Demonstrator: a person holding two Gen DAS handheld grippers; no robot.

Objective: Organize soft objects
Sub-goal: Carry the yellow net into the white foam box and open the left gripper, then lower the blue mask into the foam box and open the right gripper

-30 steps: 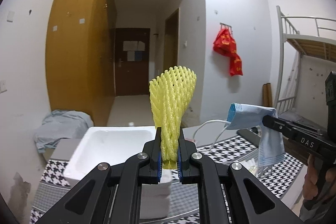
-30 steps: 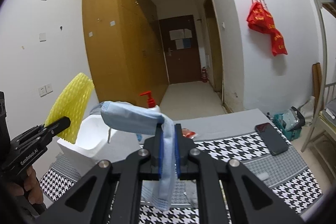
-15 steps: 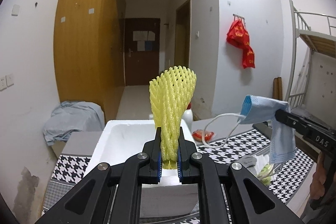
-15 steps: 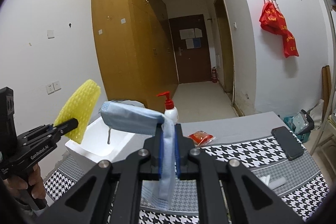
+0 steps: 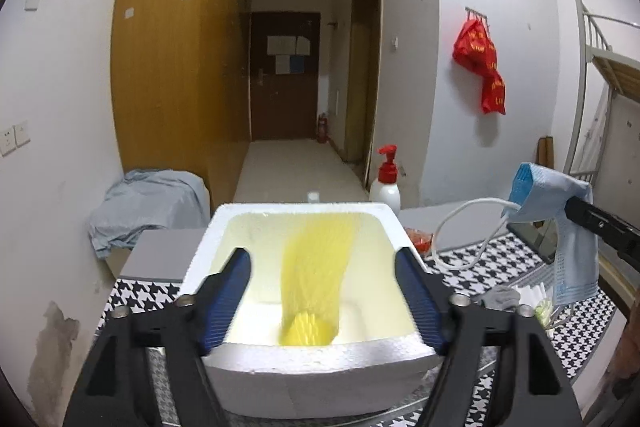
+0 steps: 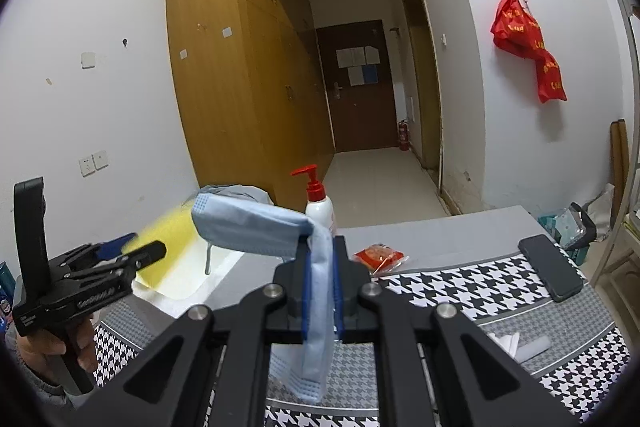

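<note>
My left gripper [image 5: 322, 291] is open above the white foam box [image 5: 304, 367]. A yellow foam net [image 5: 314, 291] is a blurred streak falling inside the box between the spread jaws. In the right wrist view the left gripper [image 6: 132, 247] shows at the left with the yellow blur [image 6: 172, 247] over the box [image 6: 188, 275]. My right gripper [image 6: 320, 279] is shut on a light blue face mask [image 6: 256, 227], held in the air right of the box. The mask also shows in the left wrist view [image 5: 560, 227], with its white ear loop hanging.
A pump bottle [image 6: 318, 203] with a red top stands behind the box. A red snack packet [image 6: 378, 255] and a black phone [image 6: 550, 273] lie on the houndstooth tablecloth [image 6: 460, 291]. Grey cloth [image 5: 144, 203] is heaped at the left. Small white items [image 6: 528, 345] lie at the right.
My left gripper has opened and let go of the yellow foam net, which is dropping into the foam box. The right gripper still holds the mask, a little closer to the box.
</note>
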